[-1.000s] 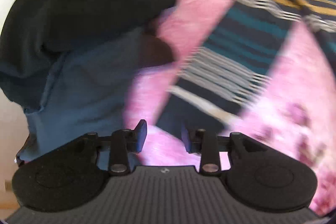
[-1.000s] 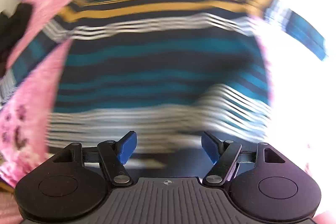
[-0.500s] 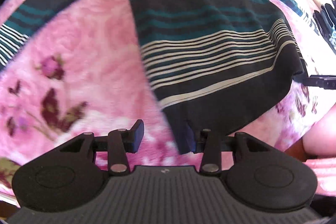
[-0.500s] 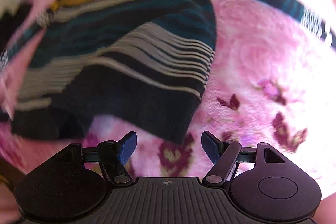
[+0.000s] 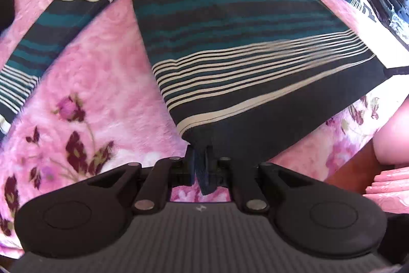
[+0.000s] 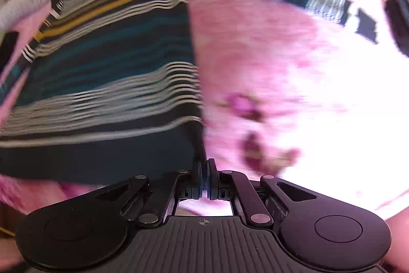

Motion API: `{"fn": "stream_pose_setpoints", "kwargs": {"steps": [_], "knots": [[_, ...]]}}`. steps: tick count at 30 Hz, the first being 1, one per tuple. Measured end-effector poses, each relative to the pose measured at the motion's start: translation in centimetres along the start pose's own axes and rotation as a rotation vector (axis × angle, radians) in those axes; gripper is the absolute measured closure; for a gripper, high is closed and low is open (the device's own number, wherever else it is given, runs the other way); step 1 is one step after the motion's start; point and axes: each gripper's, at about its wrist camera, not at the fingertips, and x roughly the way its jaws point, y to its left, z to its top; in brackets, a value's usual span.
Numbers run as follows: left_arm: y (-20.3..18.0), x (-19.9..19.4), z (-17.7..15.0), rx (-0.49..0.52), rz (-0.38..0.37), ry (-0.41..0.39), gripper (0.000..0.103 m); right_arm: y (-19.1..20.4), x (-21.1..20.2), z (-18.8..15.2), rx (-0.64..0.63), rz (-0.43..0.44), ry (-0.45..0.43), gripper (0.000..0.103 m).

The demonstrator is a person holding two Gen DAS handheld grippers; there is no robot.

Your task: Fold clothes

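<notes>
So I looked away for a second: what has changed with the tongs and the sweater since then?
Both tongs swung over to the striped sweater's bottom hem and closed: the left tongs pinch its left corner, the right tongs its right corner. The sweater stays spread flat on the pink blanket, unfolded.

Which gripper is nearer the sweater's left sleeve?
Left. The left gripper pinches the hem corner of the sweater beside that sleeve; the right gripper pinches the opposite hem corner.
</notes>
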Motion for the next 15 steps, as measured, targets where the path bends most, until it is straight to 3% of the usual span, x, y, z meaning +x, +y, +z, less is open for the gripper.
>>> {"fn": "stream_pose_setpoints", "kwargs": {"steps": [2, 4, 10, 11, 12, 13, 14, 15], "knots": [[0.2, 1.2, 0.0, -0.022, 0.006, 0.045, 0.098, -0.5, 0.2, -0.3, -0.036, -0.062, 0.037, 0.103], [0.2, 2.6, 0.0, -0.052, 0.007, 0.112, 0.097, -1.0, 1.2, -0.4, -0.004, -0.063, 0.100, 0.103], [0.5, -1.4, -0.7, -0.056, 0.065, 0.088, 0.092, 1.3, -1.1, -0.5, 0.007, -0.043, 0.060, 0.103], [0.7, -2.8, -0.6, -0.070, 0.081, 0.070, 0.088, 2.0, -1.7, -0.4, 0.002, -0.034, 0.052, 0.097], [0.7, -4.1, -0.4, -0.080, 0.098, 0.049, 0.086, 3.0, -2.5, -0.2, -0.002, -0.025, 0.040, 0.077], [0.8, -5.4, -0.2, -0.090, 0.116, 0.028, 0.083, 3.9, -3.3, 0.1, -0.005, -0.017, 0.022, 0.034], [0.8, -6.7, 0.0, -0.100, 0.132, 0.008, 0.079, 4.9, -4.3, 0.4, -0.009, -0.005, -0.003, 0.021], [0.8, -7.6, 0.6, -0.108, 0.145, -0.010, 0.076, 5.9, -5.3, 0.8, -0.014, 0.005, -0.026, 0.017]]}}
